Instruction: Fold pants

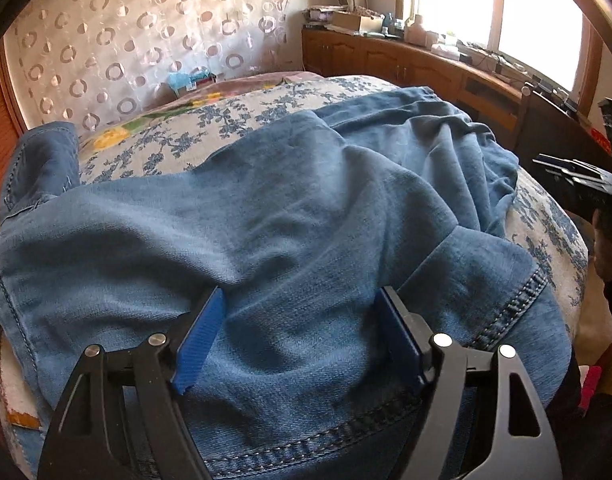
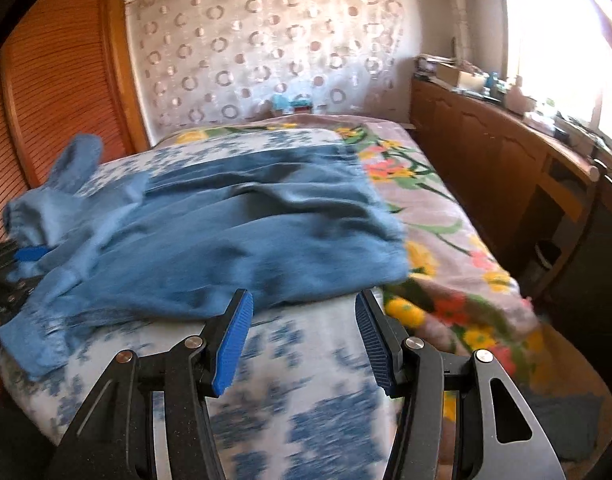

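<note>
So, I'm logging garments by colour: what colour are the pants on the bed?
The pants are blue denim, clearest in the left wrist view.

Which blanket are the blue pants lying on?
The blue-and-white blanket holds the pants; the flowery pink blanket lies beside them, mostly bare.

Bed's got a white cover with blue floral print, plus a pinkish blanket with yellow and red flowers at 3 o'clock. Cream curtain with circle cutouts at 12, wooden louvered door at 10, cluttered brown wooden cabinet at 2.
</note>
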### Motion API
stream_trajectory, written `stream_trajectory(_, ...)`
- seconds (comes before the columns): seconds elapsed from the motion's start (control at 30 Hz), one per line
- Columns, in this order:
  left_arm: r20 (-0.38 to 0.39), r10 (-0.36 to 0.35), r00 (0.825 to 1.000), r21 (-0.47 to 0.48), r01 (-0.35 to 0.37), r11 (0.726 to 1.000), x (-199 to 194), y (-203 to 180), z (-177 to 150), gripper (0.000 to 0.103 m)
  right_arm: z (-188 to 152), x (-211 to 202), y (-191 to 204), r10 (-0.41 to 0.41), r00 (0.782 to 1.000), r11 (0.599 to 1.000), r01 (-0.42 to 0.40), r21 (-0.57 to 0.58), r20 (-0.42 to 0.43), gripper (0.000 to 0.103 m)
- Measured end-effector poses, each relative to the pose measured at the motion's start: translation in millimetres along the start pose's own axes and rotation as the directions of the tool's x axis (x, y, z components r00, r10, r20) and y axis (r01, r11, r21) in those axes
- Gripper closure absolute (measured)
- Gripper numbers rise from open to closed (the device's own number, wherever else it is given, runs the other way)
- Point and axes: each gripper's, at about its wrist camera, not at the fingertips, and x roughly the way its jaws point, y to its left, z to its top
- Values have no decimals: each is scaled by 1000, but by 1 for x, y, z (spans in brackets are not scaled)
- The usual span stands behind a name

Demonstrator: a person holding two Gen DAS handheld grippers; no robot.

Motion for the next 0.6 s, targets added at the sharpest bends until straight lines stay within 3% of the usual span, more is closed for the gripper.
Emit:
stream_trajectory(0.2, 17, 12, 1000, 2, -12, 1000, -1, -1, 0, 25, 12, 15, -25, -29, 999, 998, 30, 62, -18, 48)
stream_trajectory(0.6, 16, 19, 1000, -12, -19, 1000, -3, -1, 1, 25, 18, 32, -36, 58, 992, 990, -43, 134, -113, 48)
